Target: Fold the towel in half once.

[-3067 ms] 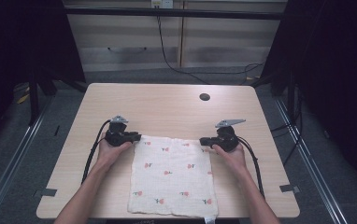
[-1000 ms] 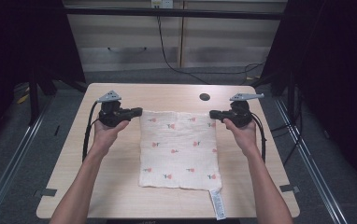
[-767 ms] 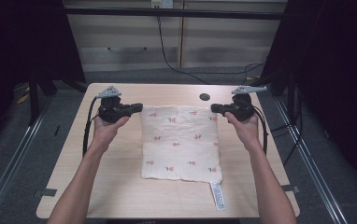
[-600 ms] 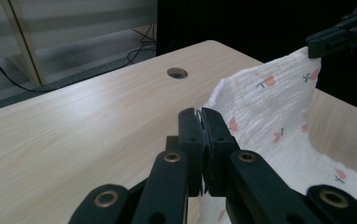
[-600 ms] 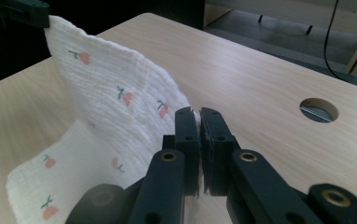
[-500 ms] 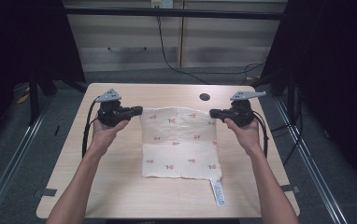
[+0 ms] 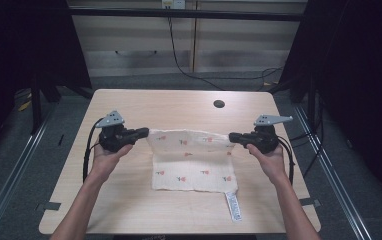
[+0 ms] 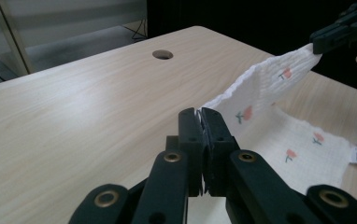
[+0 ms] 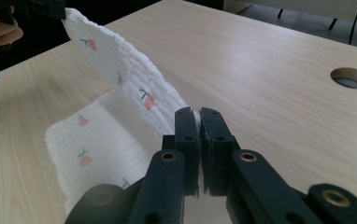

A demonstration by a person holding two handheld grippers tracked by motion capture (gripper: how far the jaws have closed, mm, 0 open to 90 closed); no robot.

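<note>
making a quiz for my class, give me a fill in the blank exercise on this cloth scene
1. The left gripper and the right gripper each pinch a ____ of the cloth.
2. The far edge of the cloth is lifted while its near part lies on the ____.
3. The cloth's print shows small ____ motifs.
4. The white label hangs from the cloth's near ____ corner in the high view.

Missing words: corner; table; red; right

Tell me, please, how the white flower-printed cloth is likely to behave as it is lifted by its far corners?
The white flower-printed cloth is probably floppy: its edge sags between the left gripper and right gripper. It seems light, since thin corner pinches raise it. Its near part will likely drag along the pale wooden table, white tag trailing.
</note>
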